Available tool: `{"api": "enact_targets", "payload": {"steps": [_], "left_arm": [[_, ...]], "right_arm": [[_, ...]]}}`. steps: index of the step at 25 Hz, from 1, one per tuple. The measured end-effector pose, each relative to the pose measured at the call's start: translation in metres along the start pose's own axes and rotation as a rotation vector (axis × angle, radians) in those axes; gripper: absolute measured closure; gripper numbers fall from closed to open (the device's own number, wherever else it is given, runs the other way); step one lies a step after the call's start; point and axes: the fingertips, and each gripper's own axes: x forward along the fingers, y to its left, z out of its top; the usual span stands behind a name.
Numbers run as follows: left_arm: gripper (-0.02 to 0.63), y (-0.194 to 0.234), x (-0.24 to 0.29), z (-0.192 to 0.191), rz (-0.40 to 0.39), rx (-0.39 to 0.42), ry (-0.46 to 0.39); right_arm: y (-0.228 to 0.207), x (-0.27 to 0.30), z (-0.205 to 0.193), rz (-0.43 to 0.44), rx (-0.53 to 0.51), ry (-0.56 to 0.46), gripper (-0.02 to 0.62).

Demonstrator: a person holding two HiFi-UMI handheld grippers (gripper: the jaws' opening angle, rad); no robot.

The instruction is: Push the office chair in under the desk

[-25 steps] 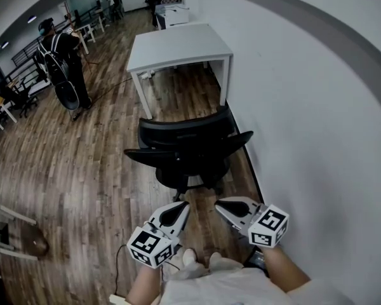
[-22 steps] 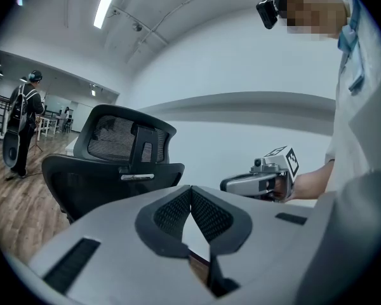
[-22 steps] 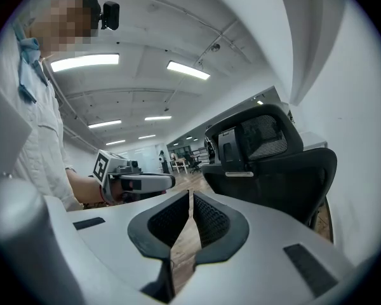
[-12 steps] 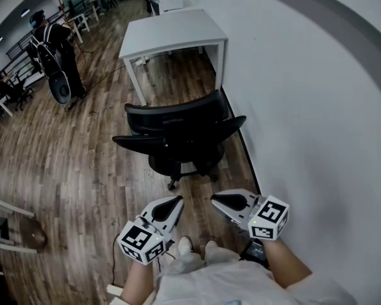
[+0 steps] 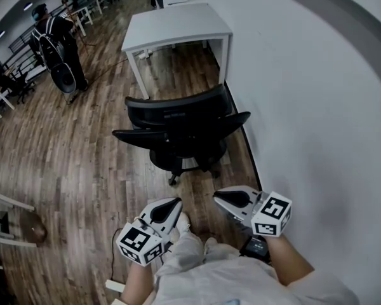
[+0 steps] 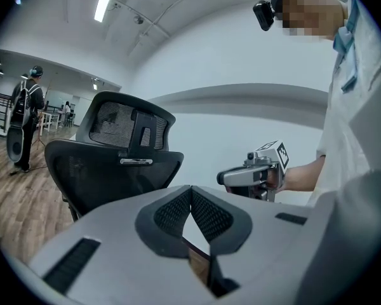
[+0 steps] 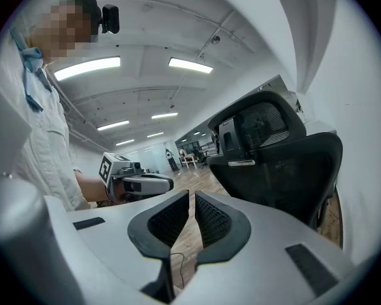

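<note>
Head view shows a black mesh chair [image 5: 178,114] before a flat white desk [image 5: 176,25] on a wood floor [image 5: 70,161], with the left gripper [image 5: 174,203] and right gripper [image 5: 220,196] pinched closed and empty.

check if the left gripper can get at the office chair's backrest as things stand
Probably yes. Only bare floor lies between the left gripper, shut and empty, and the office chair, whose backrest faces it. There is a gap, so the person would likely have to step closer.

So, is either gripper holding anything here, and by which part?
Nothing: left gripper and right gripper are both shut, empty, short of the office chair.
</note>
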Motion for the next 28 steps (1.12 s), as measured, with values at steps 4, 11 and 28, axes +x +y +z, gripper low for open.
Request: {"api": "enact_targets", "payload": {"steps": [4,11,28], "left_arm": [[0.604,0.019,0.005,0.008,-0.003,0.019,-0.008],[0.604,0.063,0.018,0.033,-0.028,0.034,-0.004],[0.604,0.14,0.054,0.046,-0.088,0.057,0.048]], "right_arm": [[-0.009,0.014,0.005,0.001,-0.003,0.0,0.555],[-0.036,0.043,0.025,-0.031,0.0,0.007,0.555],[-0.113,0.082,0.05,-0.113,-0.002,0.024,0.555]]}}
